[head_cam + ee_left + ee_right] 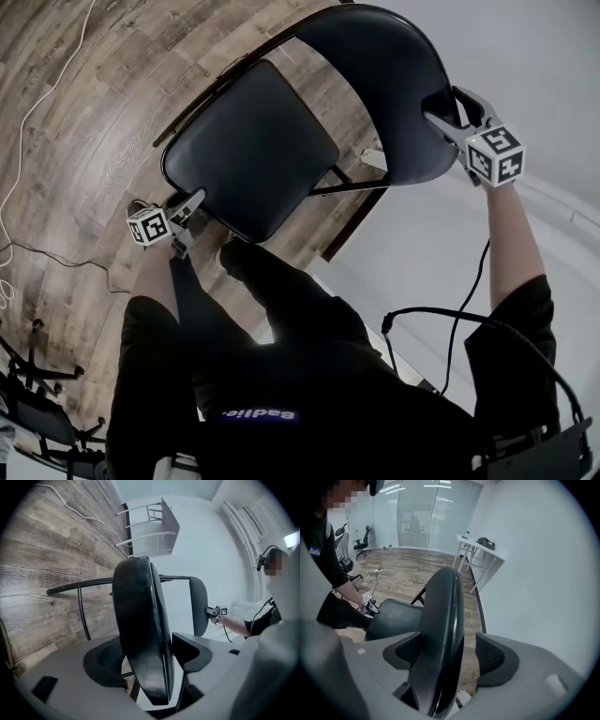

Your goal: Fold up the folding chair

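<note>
Progress: folding chair [281, 131] stands open on the wood floor [84, 141] close to a white wall [525, 56], right in front of the person; no part of the fold looks done yet.
Left gripper [190, 221]: set on the front edge of the seat [234, 164]; its jaws stand wide apart with the edge between them, and a gap shows at one pad, so it is not pinching.
Seat: roughly level, still spread out from the backrest [384, 75].
Backrest: upright, its top edge between the other gripper's jaws.
Right gripper [452, 111]: straddles that top edge from above; jaws apart, floor visible between one pad and the padding, so likely a loose hold.
Left to do: probably swing the seat up against the backrest and bring the legs together.
Facing: seat front points to the lower left of the head view.
Long axis: from seat front to backrest, lower left to upper right.
</note>
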The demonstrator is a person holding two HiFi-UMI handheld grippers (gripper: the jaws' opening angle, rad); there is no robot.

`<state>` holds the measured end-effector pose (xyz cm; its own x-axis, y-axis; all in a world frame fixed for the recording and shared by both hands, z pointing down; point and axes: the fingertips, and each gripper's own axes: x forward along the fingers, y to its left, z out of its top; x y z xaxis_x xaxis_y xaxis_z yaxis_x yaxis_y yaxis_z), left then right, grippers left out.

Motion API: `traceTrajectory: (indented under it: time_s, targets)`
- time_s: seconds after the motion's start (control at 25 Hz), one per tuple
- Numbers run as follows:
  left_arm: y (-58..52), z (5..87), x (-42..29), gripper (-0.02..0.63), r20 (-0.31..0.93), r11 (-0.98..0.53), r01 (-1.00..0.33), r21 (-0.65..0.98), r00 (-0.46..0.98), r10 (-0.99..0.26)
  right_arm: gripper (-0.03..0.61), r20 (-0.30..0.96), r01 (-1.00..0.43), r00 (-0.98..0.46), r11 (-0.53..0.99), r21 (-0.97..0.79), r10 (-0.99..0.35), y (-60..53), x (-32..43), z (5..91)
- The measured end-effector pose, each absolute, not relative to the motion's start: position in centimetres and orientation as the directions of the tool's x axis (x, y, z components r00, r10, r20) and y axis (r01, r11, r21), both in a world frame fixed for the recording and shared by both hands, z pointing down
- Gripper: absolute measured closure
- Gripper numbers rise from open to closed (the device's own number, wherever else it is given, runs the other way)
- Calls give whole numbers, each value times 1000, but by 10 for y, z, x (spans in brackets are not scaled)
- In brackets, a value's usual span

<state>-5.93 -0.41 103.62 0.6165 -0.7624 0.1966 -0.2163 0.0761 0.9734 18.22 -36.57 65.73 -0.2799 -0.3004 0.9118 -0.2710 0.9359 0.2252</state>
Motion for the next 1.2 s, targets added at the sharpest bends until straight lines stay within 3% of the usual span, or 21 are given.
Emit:
traceTrajectory:
  time_s: [0.2, 0.52, 1.2]
  targets:
    - [-24, 1040, -55, 322, 217, 91, -230, 969, 615, -759, 238, 951, -246, -227, 957, 152, -209, -357, 179, 683]
    - [-22, 1041, -50, 322, 280, 212, -184, 960, 573, -770, 322, 963, -312, -235, 948, 55, -133, -348, 180, 687]
    - [-6, 983, -41, 327, 346, 304, -166, 938, 494, -798, 362, 946, -249, -271, 962, 110, -178, -298, 167, 637]
